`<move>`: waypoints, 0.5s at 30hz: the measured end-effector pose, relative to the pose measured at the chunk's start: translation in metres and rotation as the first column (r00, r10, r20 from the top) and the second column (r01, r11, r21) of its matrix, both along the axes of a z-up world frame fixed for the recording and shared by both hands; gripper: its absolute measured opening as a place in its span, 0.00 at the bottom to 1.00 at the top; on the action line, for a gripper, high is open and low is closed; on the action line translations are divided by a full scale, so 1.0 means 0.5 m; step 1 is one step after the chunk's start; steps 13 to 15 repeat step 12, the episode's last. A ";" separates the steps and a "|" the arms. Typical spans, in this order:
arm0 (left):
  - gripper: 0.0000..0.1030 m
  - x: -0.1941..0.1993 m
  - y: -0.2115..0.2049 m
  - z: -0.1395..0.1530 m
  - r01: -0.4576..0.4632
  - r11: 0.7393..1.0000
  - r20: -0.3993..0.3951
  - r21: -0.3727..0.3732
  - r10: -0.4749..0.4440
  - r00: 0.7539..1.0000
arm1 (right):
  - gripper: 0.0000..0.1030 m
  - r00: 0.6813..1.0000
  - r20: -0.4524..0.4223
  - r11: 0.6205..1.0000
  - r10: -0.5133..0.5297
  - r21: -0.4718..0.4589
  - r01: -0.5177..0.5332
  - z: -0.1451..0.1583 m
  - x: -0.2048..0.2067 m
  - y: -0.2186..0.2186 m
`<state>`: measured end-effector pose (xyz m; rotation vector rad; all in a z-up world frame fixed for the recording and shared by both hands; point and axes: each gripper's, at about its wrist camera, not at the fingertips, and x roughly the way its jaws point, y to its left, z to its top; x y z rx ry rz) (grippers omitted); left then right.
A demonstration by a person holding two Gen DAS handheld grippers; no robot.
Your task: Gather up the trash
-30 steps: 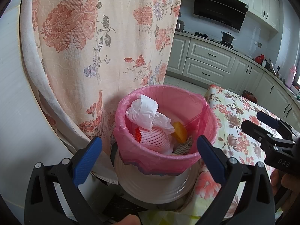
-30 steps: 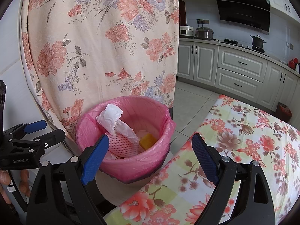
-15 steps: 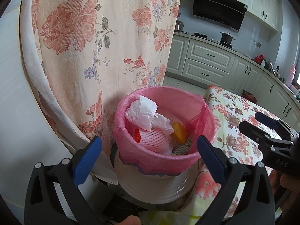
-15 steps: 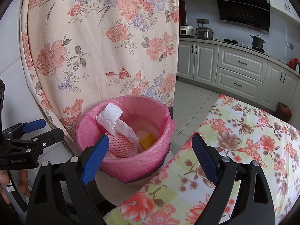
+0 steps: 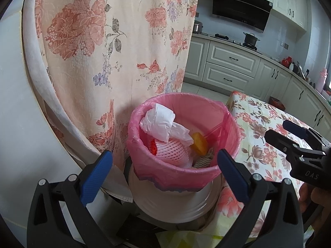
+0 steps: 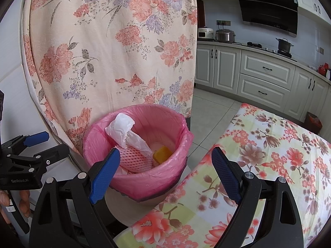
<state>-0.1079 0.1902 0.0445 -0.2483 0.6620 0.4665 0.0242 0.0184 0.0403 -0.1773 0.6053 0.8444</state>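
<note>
A white bin with a pink liner stands beside the table. It holds a crumpled white plastic bag, a pink foam fruit net and an orange piece. My left gripper is open and empty, just in front of the bin. My right gripper is open and empty, over the table edge next to the bin. Each gripper shows in the other's view, the right one and the left one.
A floral curtain hangs right behind the bin. The table with a floral cloth is to the right. Kitchen cabinets and a stove with a pot are at the back.
Almost nothing has changed; both grippers stay open and hover near the bin, with only slight drift.
</note>
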 end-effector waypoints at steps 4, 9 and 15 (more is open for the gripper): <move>0.95 -0.001 -0.001 0.002 0.000 1.000 0.005 -0.005 0.000 1.000 | 0.82 1.000 -0.003 1.000 -0.002 -0.002 0.002 -0.005 0.001 0.000; 0.95 0.002 -0.003 0.003 -0.001 1.000 0.000 0.007 0.001 1.000 | 0.82 1.000 -0.003 1.000 0.000 -0.002 0.000 -0.005 0.001 0.001; 0.95 0.003 0.000 0.003 -0.006 1.000 0.002 0.004 0.006 1.000 | 0.82 1.000 -0.003 1.000 0.000 -0.003 0.000 -0.006 0.000 0.001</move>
